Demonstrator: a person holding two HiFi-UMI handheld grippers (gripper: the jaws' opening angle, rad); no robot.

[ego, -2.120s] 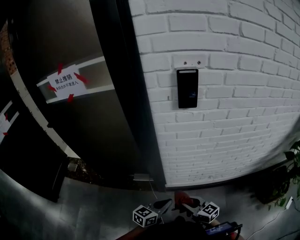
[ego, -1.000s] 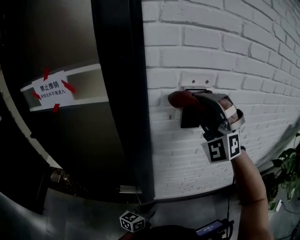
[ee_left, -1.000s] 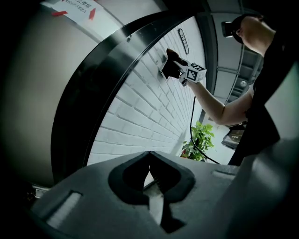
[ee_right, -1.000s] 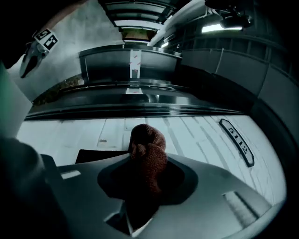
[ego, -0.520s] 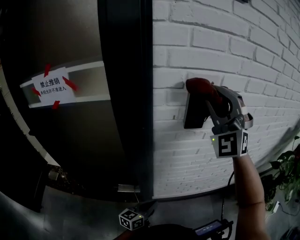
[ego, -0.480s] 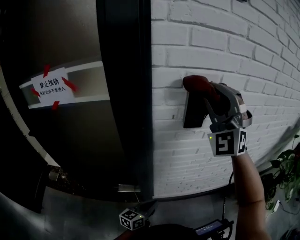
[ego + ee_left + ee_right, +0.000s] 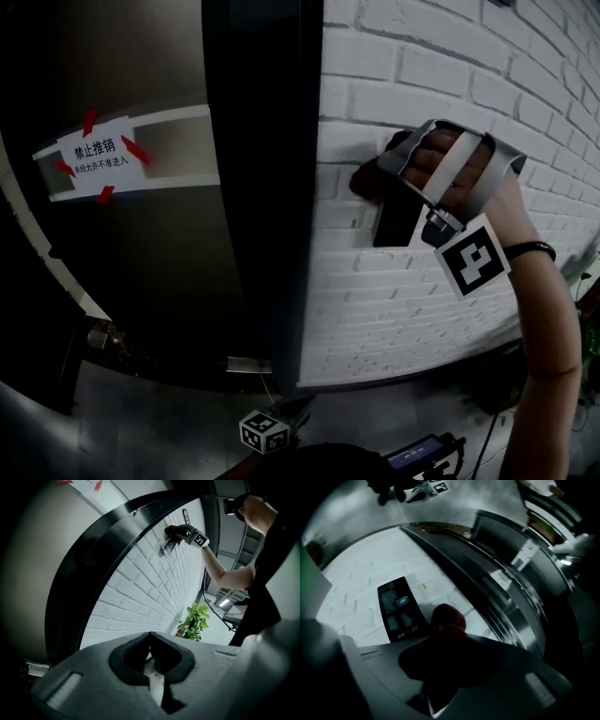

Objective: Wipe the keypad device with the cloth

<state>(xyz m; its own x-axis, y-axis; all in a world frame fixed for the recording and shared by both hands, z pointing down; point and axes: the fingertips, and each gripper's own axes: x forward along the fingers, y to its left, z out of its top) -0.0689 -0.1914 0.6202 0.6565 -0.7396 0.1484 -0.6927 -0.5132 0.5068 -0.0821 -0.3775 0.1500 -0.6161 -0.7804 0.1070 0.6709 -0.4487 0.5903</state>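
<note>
The black keypad device (image 7: 397, 223) hangs on the white brick wall (image 7: 394, 300). My right gripper (image 7: 377, 178) is shut on a dark red cloth (image 7: 362, 182), which is bunched at the device's upper left corner. In the right gripper view the cloth (image 7: 447, 620) sticks out of the gripper (image 7: 444, 637) just beside the keypad device (image 7: 399, 607), whose small screen is lit. Whether the cloth touches the device is unclear. My left gripper (image 7: 265, 433) hangs low near the floor; in its own view the gripper (image 7: 152, 654) is shut with nothing in it.
A black door frame (image 7: 262, 187) runs right next to the device on its left. Beyond it is a dark glass door with a taped paper sign (image 7: 94, 150). A potted plant (image 7: 194, 618) stands by the wall's foot. A small lit screen (image 7: 422, 455) is low at the picture's bottom.
The right gripper has rolled over and carried the cloth from the top of the device to its upper left corner. The head view has shifted. The left gripper stays low.
</note>
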